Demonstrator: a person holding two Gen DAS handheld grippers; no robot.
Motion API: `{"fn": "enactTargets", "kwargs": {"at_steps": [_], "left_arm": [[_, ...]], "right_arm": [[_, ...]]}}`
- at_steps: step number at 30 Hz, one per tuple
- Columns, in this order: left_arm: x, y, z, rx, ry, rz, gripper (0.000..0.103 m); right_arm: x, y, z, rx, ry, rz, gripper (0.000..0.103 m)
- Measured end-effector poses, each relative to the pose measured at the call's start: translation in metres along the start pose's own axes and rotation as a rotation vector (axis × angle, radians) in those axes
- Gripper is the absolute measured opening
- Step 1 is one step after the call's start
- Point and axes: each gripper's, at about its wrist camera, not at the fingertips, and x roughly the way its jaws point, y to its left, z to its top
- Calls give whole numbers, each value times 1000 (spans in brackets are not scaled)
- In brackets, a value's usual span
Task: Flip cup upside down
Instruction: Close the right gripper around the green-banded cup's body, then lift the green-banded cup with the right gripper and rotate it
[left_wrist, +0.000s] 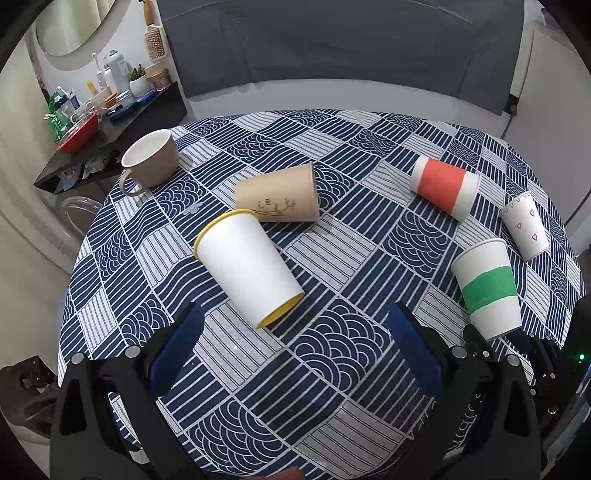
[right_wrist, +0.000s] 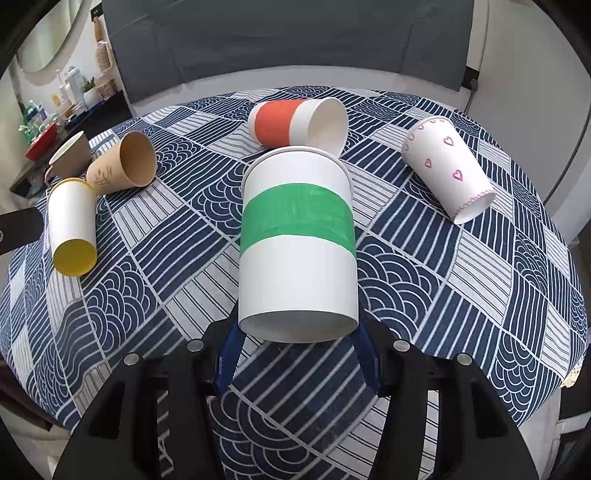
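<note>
The green-banded cup (right_wrist: 297, 243) is in the right gripper (right_wrist: 297, 354), whose blue pads pinch it low down, one on each side near the end that faces the camera. From the left wrist view this same cup (left_wrist: 487, 291) stands at the right edge of the table (left_wrist: 332, 369) with its wider end up and its narrow end down, so it looks to me to be upright, not turned over. Whether its foot rests on the cloth or is lifted just clear I cannot say; the gripper hides that spot.

So the flip itself appears not yet done: the grasp is made, and the turn and the setting down on the rim are left.

The left gripper (left_wrist: 295, 354) hangs over the near side of the table with its fingers spread wide and nothing between them. The white cup with the yellow rim (left_wrist: 247, 266) lies on its side just beyond those fingers. The brown cup (left_wrist: 277, 194), the orange-banded cup (left_wrist: 445, 188) and the heart-printed cup (left_wrist: 524, 227) also lie on their sides.
</note>
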Motion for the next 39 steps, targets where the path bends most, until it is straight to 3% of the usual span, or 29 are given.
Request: {"fn": "enactTargets", "kwargs": {"at_steps": [17, 20, 23, 33, 39], "left_arm": [[4, -58, 0, 127, 7, -23, 98], [7, -75, 5, 177, -4, -47, 98], [12, -93, 12, 221, -11, -66, 98], [18, -151, 28, 375, -41, -179, 98], [29, -169, 33, 420, -12, -267, 97]], "right_arm": [[-2, -30, -27, 11, 5, 20, 53], [-7, -36, -27, 10, -16, 27, 62], [-13, -40, -28, 1, -38, 27, 64], [-10, -52, -36, 0, -22, 10, 66], [-12, -55, -36, -2, -33, 11, 66]]}}
